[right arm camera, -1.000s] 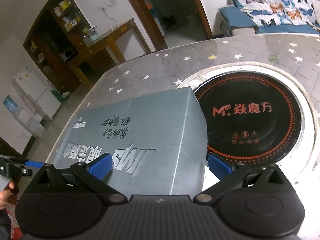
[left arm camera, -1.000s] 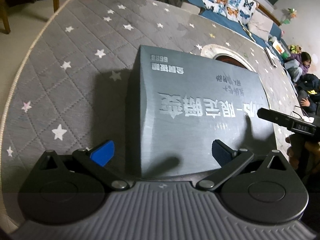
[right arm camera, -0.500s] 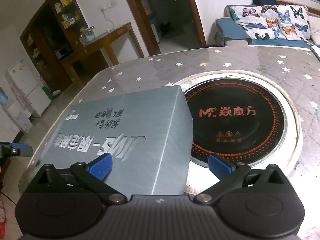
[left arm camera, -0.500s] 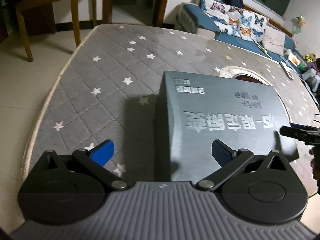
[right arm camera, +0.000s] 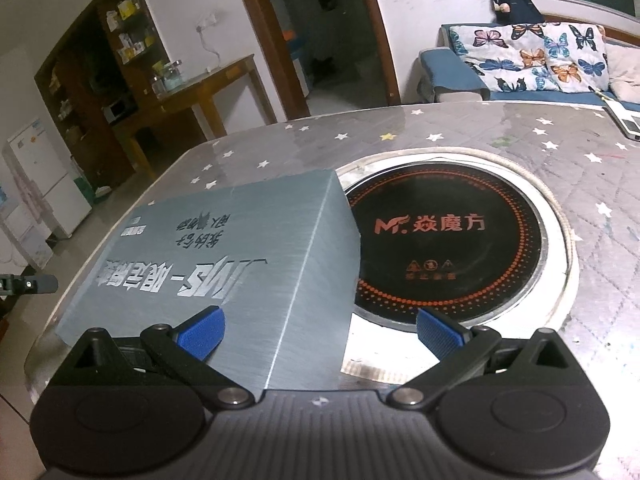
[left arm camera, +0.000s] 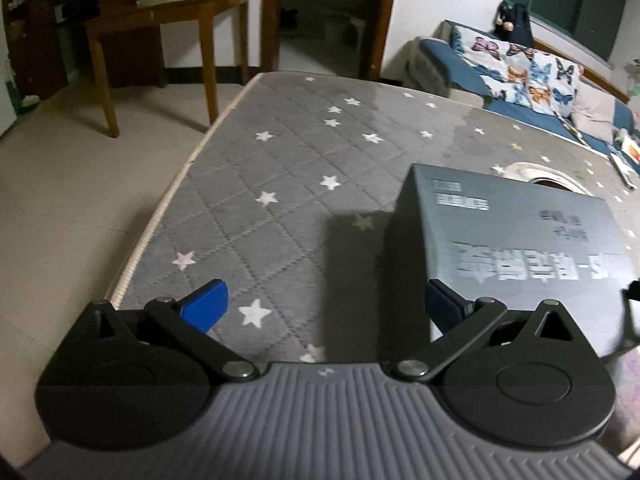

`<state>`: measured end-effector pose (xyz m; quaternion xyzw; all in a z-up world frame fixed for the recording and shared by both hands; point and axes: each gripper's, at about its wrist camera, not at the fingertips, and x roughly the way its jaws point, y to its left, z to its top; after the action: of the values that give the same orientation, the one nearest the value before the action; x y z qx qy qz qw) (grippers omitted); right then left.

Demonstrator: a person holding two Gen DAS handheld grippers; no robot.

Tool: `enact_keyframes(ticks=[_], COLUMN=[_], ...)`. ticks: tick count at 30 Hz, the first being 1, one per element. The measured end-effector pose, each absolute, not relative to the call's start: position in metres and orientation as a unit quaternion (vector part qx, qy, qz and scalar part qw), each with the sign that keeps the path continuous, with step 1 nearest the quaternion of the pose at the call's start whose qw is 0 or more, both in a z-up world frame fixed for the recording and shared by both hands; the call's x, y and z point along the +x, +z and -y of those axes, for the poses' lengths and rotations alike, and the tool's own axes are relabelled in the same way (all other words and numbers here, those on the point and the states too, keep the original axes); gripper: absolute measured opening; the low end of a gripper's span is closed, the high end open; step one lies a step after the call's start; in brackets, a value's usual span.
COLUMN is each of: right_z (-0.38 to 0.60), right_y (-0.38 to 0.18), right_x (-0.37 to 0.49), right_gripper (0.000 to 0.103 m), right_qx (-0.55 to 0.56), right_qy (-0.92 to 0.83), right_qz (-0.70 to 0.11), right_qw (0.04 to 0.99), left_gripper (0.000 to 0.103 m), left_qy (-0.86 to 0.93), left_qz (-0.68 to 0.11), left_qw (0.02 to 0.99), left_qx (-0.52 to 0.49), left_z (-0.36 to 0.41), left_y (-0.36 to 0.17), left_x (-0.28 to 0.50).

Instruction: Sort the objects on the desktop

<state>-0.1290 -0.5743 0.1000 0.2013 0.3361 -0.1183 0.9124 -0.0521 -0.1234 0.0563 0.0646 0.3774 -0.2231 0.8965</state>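
A large grey box (left arm camera: pixel 520 240) with silver lettering lies flat on the star-patterned grey table (left arm camera: pixel 300 152). My left gripper (left arm camera: pixel 326 306) is open and empty, near the table's front left edge, to the left of the box's near corner. In the right wrist view the same box (right arm camera: pixel 224 264) fills the left half. My right gripper (right arm camera: pixel 320 330) is open and empty, straddling the box's near right corner without touching it.
A round black induction cooktop (right arm camera: pixel 444 240) is set into the table right of the box. A remote (right arm camera: pixel 624 120) lies at the far right edge. A wooden side table (left arm camera: pixel 160 24), a sofa with butterfly cushions (left arm camera: pixel 532 68) and tiled floor surround the table.
Both grippers have pulled back and up from the box. The left view swung left, so the box now sits at its right. The box has not moved.
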Motion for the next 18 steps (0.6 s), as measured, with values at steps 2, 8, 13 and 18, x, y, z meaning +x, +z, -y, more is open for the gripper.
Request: enact_keyframes(ticks=[2,8,13,18], right_z=[0.575,0.574,0.573,0.574], right_y=[0.1,0.1,0.1,0.098], right_x=[-0.13,-0.132,-0.134,-0.135], right_gripper=[0.103,0.103,0.103,0.103], right_qx=[0.202,0.195,0.195,0.199], right_qy=[-0.12,-0.123,-0.124,-0.125], right_qz=[-0.335,-0.333,-0.33,-0.328], right_qw=[0.912,0.914,0.915,0.915], left_gripper=[0.103,0.103,0.103,0.103], left_qy=[-0.216,-0.204,-0.192,-0.181], left_qz=[-0.372,-0.358,-0.345,-0.328], left_qw=[0.9,0.907,0.914,0.92], left_qx=[0.07,0.082,0.096,0.117], left_z=[0.116,0.067,0.058,0.042], left_y=[0.055,0.05,0.047,0.046], left_x=[-0.051,-0.051,-0.051,-0.049])
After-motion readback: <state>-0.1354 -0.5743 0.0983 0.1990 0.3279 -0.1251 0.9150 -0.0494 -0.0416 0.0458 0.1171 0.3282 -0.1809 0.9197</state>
